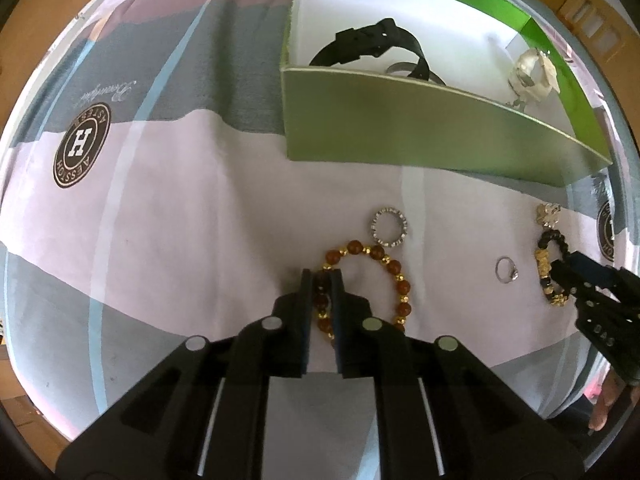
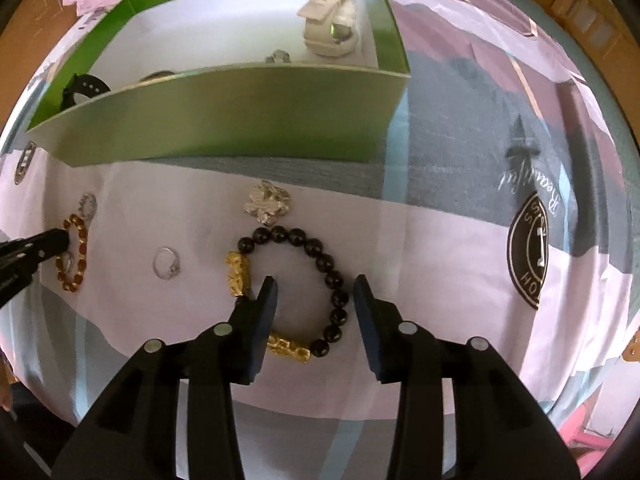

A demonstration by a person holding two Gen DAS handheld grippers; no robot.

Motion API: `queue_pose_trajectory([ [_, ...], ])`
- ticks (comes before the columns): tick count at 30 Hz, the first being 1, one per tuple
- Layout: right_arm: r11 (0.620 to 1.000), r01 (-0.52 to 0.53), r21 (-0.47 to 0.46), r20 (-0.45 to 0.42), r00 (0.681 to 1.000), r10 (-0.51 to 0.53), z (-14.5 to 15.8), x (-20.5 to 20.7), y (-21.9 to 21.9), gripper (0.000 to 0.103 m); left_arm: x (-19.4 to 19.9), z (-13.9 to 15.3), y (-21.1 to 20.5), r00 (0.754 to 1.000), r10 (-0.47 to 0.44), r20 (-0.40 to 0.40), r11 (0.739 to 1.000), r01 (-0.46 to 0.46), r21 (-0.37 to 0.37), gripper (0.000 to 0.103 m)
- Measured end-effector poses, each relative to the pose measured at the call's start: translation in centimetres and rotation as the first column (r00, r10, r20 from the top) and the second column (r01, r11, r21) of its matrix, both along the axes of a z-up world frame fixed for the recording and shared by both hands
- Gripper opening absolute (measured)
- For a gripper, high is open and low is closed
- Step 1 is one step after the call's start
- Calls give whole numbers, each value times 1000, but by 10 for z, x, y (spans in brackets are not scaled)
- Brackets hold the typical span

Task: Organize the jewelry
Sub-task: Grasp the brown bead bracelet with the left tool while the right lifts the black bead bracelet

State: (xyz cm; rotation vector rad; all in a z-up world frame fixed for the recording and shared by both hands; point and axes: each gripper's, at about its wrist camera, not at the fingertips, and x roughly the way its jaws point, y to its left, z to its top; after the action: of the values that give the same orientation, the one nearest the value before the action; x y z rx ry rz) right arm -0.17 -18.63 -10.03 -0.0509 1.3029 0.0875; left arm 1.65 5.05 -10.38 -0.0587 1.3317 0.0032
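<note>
A brown-and-gold bead bracelet [image 1: 394,268] lies on the patterned cloth. My left gripper [image 1: 322,282] is shut on its left side, with beads showing between the fingers. A black bead bracelet with gold charms [image 2: 304,240] lies under my right gripper [image 2: 315,283], which is open. One finger sits inside the loop and the other outside its right arc. Both pieces rest on the cloth. A green box [image 1: 400,132] stands behind them, and in it are a black watch [image 1: 376,42] and a white watch [image 2: 330,28].
On the cloth between the bracelets lie a sparkly silver band [image 1: 389,227] and a small silver ring [image 2: 166,268]. A silver flower ornament [image 2: 267,202] lies beyond the black bracelet. Printed round logos mark the cloth. A hand shows at the lower right edge of the left wrist view.
</note>
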Motion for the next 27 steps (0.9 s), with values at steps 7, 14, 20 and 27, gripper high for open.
queue_pose_trajectory([
  [7, 999, 9, -50, 16, 1000, -9, -8, 2, -1, 40, -3, 2, -17, 999, -32, 10, 999, 31, 35, 29],
  [14, 998, 2, -69, 28, 1000, 0, -7, 3, 5, 38, -2, 2, -33, 999, -40, 8, 999, 39, 22, 39],
  [20, 1000, 28, -12, 30, 999, -27, -5, 5, -1, 38, -6, -1, -36, 999, -41, 8, 999, 41, 19, 46],
  [27, 1000, 19, 17, 14, 1000, -19, -8, 9, -2, 38, 1, -7, -38, 999, -52, 8, 998, 51, 31, 57],
])
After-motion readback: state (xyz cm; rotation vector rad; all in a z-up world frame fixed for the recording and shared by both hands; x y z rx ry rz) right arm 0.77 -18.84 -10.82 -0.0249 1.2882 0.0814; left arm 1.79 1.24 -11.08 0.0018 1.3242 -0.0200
